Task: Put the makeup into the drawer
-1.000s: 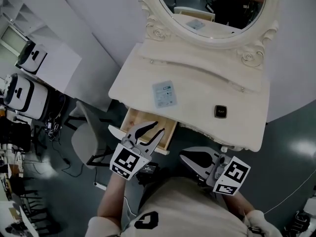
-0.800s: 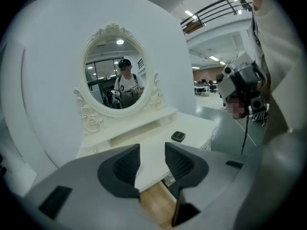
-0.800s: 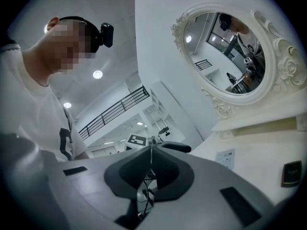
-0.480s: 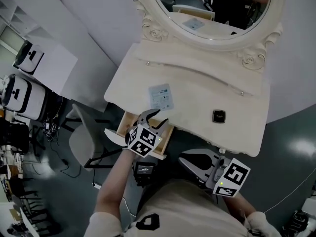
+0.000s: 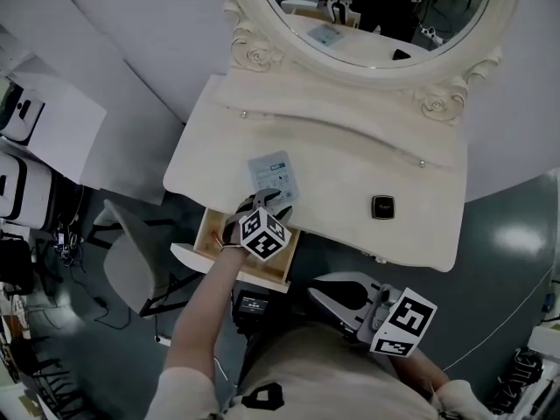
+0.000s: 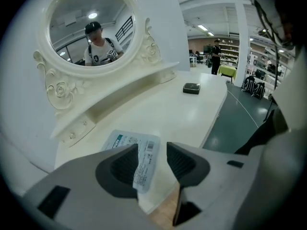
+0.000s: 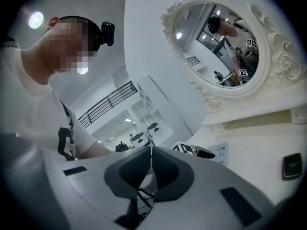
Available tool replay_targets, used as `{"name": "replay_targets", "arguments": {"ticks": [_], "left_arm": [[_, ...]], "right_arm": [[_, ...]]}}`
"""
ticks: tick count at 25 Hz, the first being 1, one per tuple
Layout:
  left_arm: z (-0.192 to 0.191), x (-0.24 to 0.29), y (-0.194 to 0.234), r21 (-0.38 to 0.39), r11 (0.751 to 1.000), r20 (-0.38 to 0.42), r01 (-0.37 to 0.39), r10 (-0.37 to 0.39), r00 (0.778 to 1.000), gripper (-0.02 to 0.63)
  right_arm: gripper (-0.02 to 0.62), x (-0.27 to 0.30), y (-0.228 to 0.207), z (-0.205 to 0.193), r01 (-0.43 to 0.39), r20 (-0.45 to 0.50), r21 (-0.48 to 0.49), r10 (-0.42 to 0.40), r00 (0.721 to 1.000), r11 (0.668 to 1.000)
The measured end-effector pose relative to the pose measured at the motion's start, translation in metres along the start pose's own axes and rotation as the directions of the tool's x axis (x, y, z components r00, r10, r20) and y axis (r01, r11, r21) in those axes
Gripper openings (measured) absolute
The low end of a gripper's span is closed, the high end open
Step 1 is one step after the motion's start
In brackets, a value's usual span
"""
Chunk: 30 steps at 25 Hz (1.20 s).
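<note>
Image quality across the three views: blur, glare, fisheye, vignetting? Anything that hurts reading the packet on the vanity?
Head view: dim, low contrast, but sharp; packet print too small to read. Left gripper view: heavy fisheye, black corners, bright even light, packet print sharper. Right gripper view: same fisheye, lamp flares top left beside a mosaic patch.

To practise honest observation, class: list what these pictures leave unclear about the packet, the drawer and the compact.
- Drawer inside: head view, mostly covered by the left gripper and forearm.
- Packet print: too small in head view, partly behind a jaw in left gripper view.
- Compact lid detail: too small in every view.
</note>
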<state>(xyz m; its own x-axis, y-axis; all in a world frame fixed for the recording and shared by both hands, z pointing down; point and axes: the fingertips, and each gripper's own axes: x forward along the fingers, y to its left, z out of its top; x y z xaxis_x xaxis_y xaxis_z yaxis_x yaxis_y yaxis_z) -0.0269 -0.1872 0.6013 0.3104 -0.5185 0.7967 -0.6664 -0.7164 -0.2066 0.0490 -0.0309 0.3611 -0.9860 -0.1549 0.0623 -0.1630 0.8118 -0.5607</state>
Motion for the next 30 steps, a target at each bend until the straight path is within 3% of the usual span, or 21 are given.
{"name": "replay_targets", "arguments": {"ticks": [9,22,30], "left_arm": [[-0.015,0.029,0.006,0.000,0.998,-0.051,0.062,-0.062,0.997,0.217],[-0.017,0.029,0.002,-0.146,0.975,-0.008,0.168,-0.171,0.985,0.149],[-0.019,0.026,-0.002,-0.129,0.978,-0.008,0.165,-0.168,0.986,0.100]], "right_arm": [[0.029,0.014,-0.008,0.002,0.052,-0.011,0.017,-0.052,0.999,0.999],[0.029,0.008,-0.006,0.002,0.083,0.010,0.007,-0.083,0.996,0.997],[0.029,0.008,0.001,-0.001,0.086,0.013,0.002,-0.086,0.996,0.996]]}}
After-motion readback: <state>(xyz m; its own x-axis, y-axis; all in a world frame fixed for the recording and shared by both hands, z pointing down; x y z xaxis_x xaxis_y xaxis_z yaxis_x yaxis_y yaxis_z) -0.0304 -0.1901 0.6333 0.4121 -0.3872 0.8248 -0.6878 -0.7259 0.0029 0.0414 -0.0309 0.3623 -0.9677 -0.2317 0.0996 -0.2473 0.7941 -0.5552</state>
